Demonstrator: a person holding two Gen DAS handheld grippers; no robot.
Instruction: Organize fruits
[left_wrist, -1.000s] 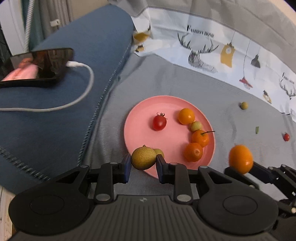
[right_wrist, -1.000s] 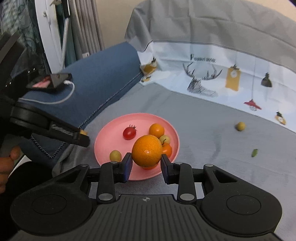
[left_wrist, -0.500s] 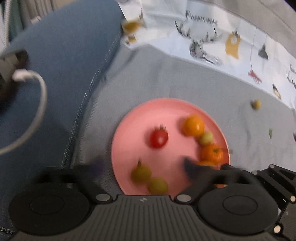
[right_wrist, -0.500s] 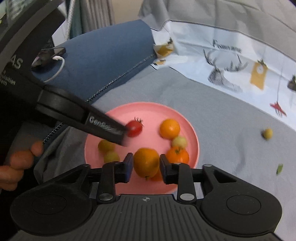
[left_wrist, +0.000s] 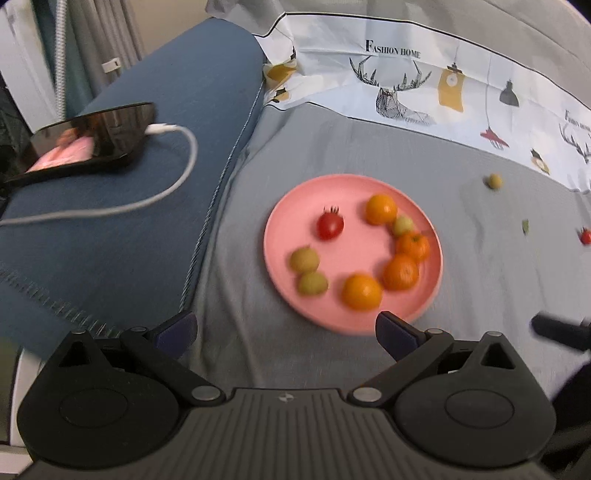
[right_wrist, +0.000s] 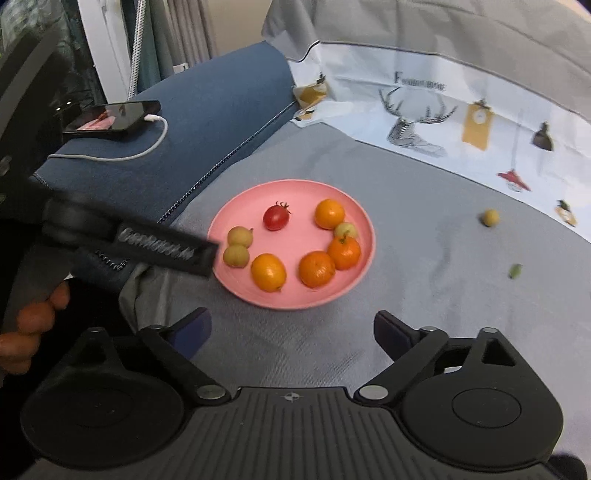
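While both claws, left (left_wrist: 286, 326) and right (right_wrist: 291, 328), gape empty, eight fruits sit on the plate (right_wrist: 236, 206) and three strays (left_wrist: 494, 181) lie beyond it.

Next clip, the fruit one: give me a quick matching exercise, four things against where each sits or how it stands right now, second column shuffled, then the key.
Column 1
1. red tomato
2. phone
3. small yellow fruit
4. right gripper

Column 2
A. on the blue blanket, cable plugged in
B. open, nothing between the fingers
C. on the pink plate
D. alone on the grey sheet, off the plate

Pairs: 1-C, 2-A, 3-D, 4-B
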